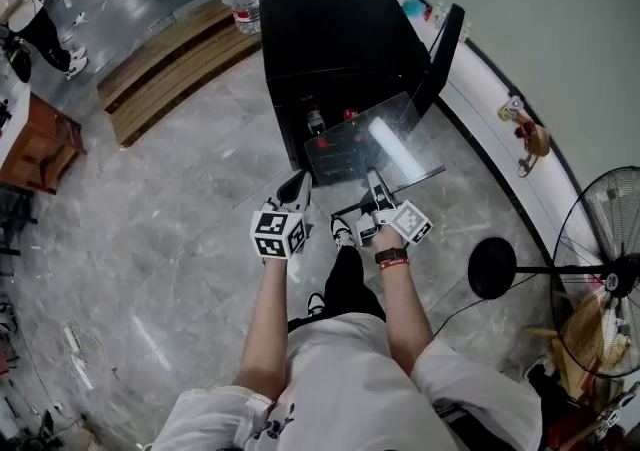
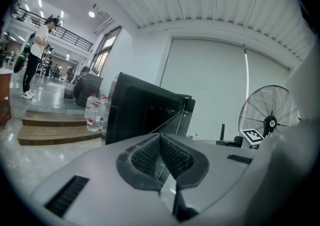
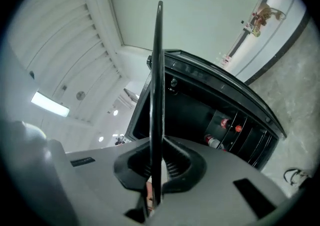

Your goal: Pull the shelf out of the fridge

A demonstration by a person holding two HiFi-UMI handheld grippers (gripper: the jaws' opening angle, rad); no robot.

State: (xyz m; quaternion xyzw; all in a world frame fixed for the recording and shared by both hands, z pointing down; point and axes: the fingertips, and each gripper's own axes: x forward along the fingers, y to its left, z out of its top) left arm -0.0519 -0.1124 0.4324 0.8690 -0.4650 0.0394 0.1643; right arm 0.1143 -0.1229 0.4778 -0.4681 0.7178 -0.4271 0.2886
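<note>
Right claw point(image 3: 156, 172) is clenched on the near edge of the glass shelf point(image 1: 372, 144), and the pane stretches away from its jaws toward the open fridge point(image 1: 335, 44). Most of it looks clear of the cabinet, though the far edge may still sit at the mouth. Left claw point(image 2: 161, 156) hangs just beside, pinched shut on nothing. Only the final draw-away seems left.

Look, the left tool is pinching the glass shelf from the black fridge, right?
Not quite: the right tool pinches the glass shelf from the black fridge, as the right gripper view shows. The left tool is shut on nothing.
</note>
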